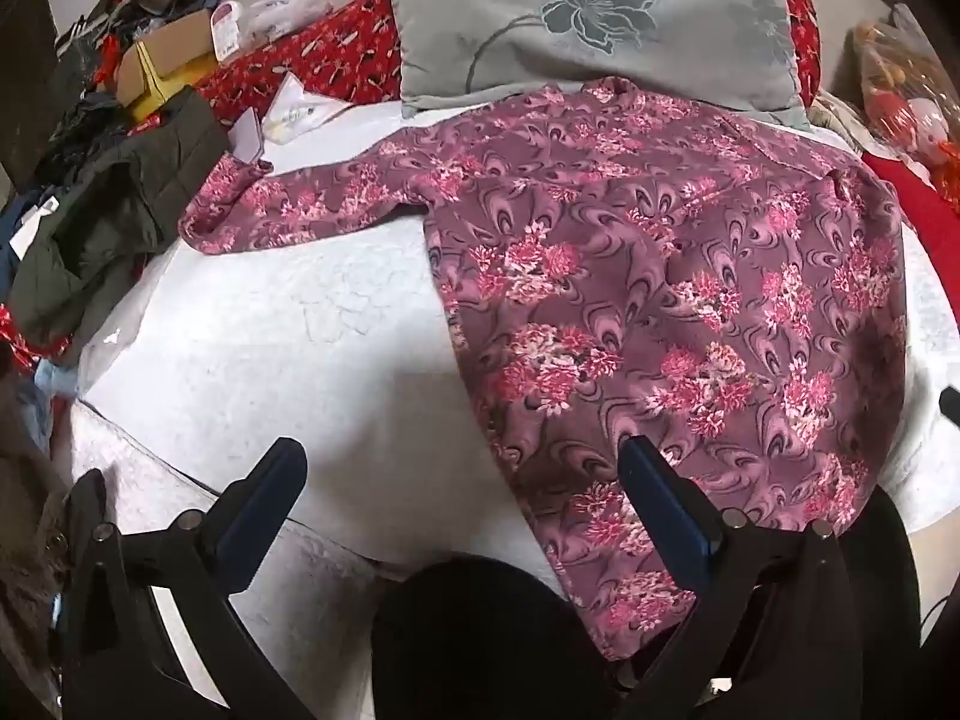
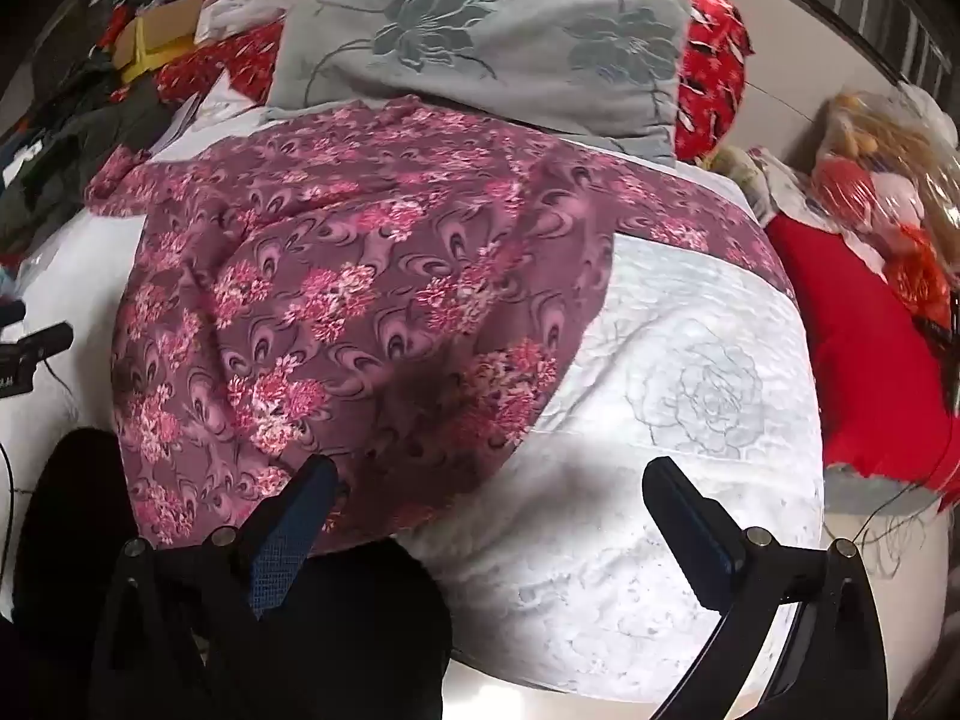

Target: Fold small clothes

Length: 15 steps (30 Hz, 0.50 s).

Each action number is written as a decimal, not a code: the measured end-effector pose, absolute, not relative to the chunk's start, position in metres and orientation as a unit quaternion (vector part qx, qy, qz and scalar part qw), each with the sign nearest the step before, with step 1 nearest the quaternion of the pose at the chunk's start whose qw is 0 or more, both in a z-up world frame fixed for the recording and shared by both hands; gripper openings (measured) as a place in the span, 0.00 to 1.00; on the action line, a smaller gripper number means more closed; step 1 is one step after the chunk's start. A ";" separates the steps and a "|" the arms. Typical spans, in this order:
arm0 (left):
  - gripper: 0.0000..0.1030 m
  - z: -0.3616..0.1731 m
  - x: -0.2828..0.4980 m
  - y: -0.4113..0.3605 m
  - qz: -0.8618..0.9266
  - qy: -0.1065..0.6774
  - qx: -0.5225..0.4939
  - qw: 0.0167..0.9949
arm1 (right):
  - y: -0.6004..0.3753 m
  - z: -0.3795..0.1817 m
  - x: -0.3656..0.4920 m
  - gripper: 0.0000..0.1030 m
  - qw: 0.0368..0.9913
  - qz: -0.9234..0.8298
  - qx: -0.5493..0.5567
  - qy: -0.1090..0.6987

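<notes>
A mauve top with pink flower print (image 1: 660, 276) lies spread flat on the white quilted bed (image 1: 270, 330), hem toward me, one sleeve (image 1: 288, 204) stretched out to the left. In the right wrist view the same top (image 2: 336, 312) has its other sleeve (image 2: 708, 228) stretched to the right. My left gripper (image 1: 462, 468) is open and empty, above the bed at the top's near left edge. My right gripper (image 2: 492, 480) is open and empty, above the top's near right corner.
A grey flowered pillow (image 1: 600, 24) lies behind the top. A dark green jacket (image 1: 120, 210) and a clutter pile with a cardboard box (image 1: 162, 60) are at the left. A red cloth (image 2: 864, 324) and a plastic-wrapped toy (image 2: 870, 180) lie to the right.
</notes>
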<state>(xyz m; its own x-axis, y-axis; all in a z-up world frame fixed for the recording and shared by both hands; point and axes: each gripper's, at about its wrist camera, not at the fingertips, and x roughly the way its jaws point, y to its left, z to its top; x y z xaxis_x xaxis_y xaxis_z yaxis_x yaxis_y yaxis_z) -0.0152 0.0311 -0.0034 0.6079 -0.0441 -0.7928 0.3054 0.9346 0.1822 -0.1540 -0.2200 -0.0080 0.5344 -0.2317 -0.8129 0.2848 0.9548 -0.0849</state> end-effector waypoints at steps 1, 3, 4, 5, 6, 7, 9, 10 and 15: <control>1.00 -0.004 -0.017 0.032 -0.101 0.429 0.151 0.885 | -0.220 -0.008 -0.153 0.99 0.875 -0.147 0.027 0.460; 1.00 -0.006 -0.017 0.033 -0.104 0.430 0.150 0.884 | -0.220 -0.008 -0.154 0.99 0.881 -0.139 0.031 0.451; 1.00 -0.004 -0.013 0.034 -0.107 0.435 0.147 0.882 | -0.219 -0.008 -0.154 0.99 0.881 -0.138 0.026 0.453; 1.00 -0.005 -0.012 0.034 -0.108 0.438 0.144 0.881 | -0.218 -0.008 -0.153 0.99 0.880 -0.136 0.021 0.454; 1.00 -0.005 -0.010 0.035 -0.108 0.440 0.141 0.880 | -0.221 -0.005 -0.147 0.99 0.879 -0.134 0.018 0.457; 1.00 -0.005 -0.011 0.035 -0.109 0.441 0.138 0.880 | -0.223 -0.002 -0.147 0.99 0.879 -0.129 0.016 0.458; 1.00 -0.005 -0.011 0.035 -0.113 0.440 0.134 0.881 | -0.227 0.001 -0.148 0.99 0.879 -0.129 0.020 0.458; 1.00 -0.005 -0.012 0.034 -0.113 0.439 0.134 0.881 | -0.228 0.003 -0.149 0.99 0.880 -0.122 0.013 0.459; 1.00 -0.004 -0.015 0.031 -0.120 0.436 0.137 0.881 | -0.222 0.003 -0.147 0.99 0.879 -0.118 -0.003 0.462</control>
